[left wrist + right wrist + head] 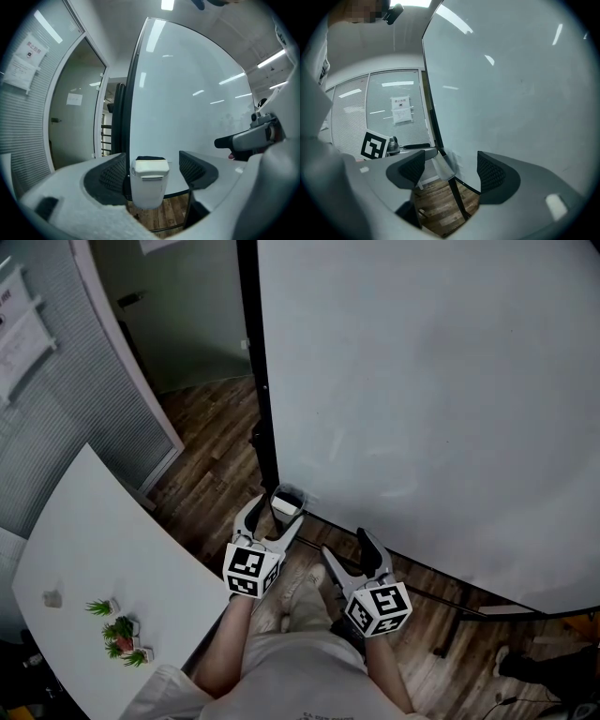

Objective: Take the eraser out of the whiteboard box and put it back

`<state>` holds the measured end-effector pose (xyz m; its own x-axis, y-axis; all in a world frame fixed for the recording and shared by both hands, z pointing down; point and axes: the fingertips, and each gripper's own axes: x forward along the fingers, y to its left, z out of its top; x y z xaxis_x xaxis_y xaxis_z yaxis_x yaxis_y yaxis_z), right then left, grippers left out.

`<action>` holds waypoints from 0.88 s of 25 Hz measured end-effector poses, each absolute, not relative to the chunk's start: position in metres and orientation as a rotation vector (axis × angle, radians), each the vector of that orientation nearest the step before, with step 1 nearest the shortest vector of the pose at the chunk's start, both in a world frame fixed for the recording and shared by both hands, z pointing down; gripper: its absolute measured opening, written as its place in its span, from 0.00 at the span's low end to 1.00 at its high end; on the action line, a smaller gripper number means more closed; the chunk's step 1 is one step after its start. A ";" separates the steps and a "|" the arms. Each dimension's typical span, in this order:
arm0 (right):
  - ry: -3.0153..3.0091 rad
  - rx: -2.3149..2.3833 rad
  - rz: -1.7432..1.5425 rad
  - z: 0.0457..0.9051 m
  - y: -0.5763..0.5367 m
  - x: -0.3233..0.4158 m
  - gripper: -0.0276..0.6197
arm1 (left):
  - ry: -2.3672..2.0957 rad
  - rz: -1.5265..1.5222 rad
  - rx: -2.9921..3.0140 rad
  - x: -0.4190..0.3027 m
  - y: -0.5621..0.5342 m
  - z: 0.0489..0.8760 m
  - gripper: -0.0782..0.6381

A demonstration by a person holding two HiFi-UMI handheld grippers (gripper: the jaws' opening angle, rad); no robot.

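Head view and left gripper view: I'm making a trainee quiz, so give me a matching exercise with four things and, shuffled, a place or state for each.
Things:
1 eraser
2 left gripper
3 plants
4 box

Places or states:
A on the table
B open, facing the box
C at the whiteboard's bottom corner
D in the box

Pairs: 1-D, 2-B, 3-A, 4-C.
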<state>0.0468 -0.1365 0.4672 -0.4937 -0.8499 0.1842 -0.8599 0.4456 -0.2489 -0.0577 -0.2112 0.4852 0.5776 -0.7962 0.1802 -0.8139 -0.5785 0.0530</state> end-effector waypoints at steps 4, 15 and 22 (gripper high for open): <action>-2.644 1.547 0.495 0.470 -0.142 0.046 0.58 | -1.379 0.213 2.675 -0.055 -0.217 0.488 0.59; -2.672 1.519 0.515 0.472 -0.151 0.046 0.57 | -1.382 0.188 2.709 -0.048 -0.228 0.490 0.56; -2.694 1.485 0.535 0.472 -0.157 0.045 0.56 | -1.386 0.196 2.717 -0.044 -0.232 0.492 0.53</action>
<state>0.0448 -0.1568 0.4715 -0.5476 -0.8173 0.1797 -0.8239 0.4890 -0.2865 -0.0442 -0.2323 0.4921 0.5814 -0.7993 0.1523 -0.8102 -0.5859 0.0176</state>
